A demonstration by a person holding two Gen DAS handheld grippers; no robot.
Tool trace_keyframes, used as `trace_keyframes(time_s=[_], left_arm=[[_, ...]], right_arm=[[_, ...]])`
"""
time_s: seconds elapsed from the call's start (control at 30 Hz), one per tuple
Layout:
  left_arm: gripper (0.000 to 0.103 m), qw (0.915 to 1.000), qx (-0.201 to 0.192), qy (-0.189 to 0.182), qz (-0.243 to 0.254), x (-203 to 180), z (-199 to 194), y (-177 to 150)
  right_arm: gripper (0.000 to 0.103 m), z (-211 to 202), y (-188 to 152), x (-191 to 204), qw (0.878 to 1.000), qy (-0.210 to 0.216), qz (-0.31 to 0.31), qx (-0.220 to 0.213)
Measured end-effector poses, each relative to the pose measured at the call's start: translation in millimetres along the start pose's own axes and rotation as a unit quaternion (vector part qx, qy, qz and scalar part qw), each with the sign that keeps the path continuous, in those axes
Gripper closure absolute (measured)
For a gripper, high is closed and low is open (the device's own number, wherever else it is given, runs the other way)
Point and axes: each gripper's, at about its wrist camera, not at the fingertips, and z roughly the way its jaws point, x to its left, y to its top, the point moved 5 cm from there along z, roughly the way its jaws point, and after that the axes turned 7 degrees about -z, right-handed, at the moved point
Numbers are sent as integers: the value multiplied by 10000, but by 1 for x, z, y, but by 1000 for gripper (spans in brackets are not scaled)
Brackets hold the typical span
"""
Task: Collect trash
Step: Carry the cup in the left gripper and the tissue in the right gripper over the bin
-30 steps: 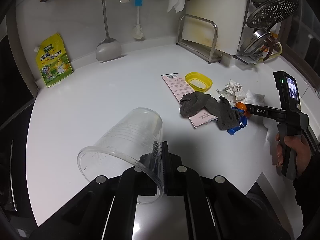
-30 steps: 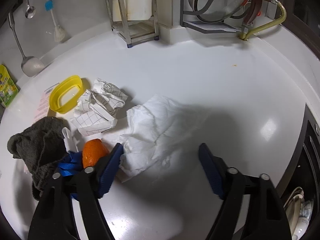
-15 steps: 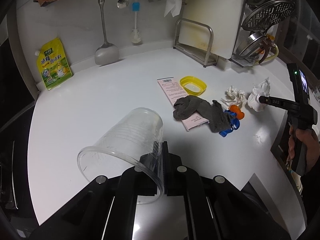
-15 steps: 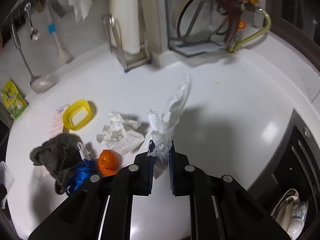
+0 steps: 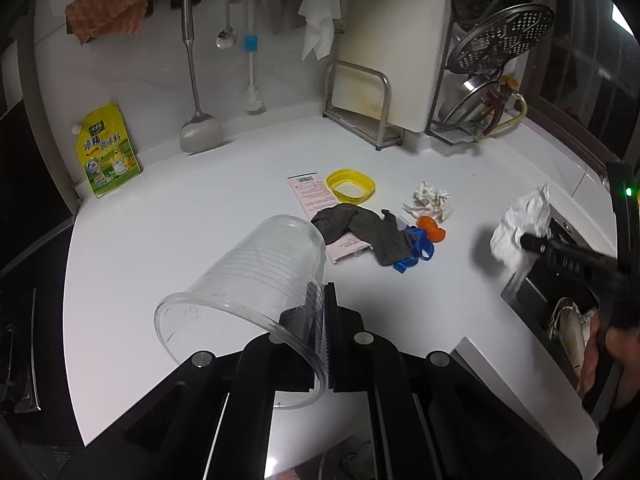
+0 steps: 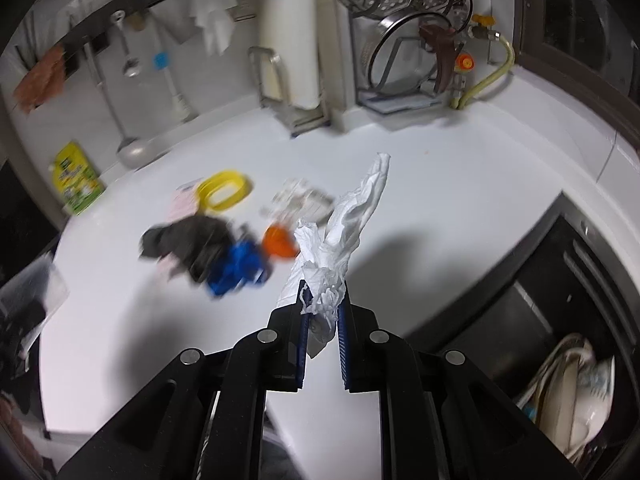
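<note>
The right hand-held gripper point(image 6: 322, 300) is closed on a crumpled white tissue point(image 6: 344, 224), which hangs clear of the desk point(image 5: 200, 216) near its right edge, above the dark opening beside it. Its jaws have just been closing, with the tissue caught between them. The left hand-held gripper point(image 5: 324, 320) is clamped on the wall of a clear plastic cup point(image 5: 248, 280), holding it tilted on its side with the mouth toward the camera and to the left.

Judging by this, the step in hand is carrying the first piece of trash to the cup, which seems to serve as the bin. The next move calls for bringing tissue and cup mouth together: the cup probably has to turn its opening up or toward the right hand, and the tissue must be pushed well inside before the jaws part, since it is light and long and could catch on the rim.

Left on the desk are a ball of crumpled paper point(image 5: 430, 200), an orange piece point(image 5: 430, 229), a blue scrap point(image 5: 416, 248), a grey rag point(image 5: 360, 228) lying over a pink slip point(image 5: 316, 196), and a yellow lid point(image 5: 351, 186).
</note>
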Motion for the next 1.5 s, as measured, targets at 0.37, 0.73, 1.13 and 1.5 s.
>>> trace_keyframes(time_s=[0.37, 0.73, 1.13, 1.5], left_arm=[[99, 9998, 116, 145, -39, -13, -30, -45], [99, 9989, 312, 321, -102, -24, -49, -94], [99, 9980, 539, 331, -90, -46, -53, -133], [99, 9957, 851, 322, -158, -52, -43, -159]], right_arm=[[90, -41, -72, 32, 9983, 478, -89, 313], [90, -61, -125, 34, 9955, 681, -306, 576], [90, -72, -166, 33, 9916, 870, -507, 808], [90, -69, -188, 41, 9874, 1017, -669, 1007]])
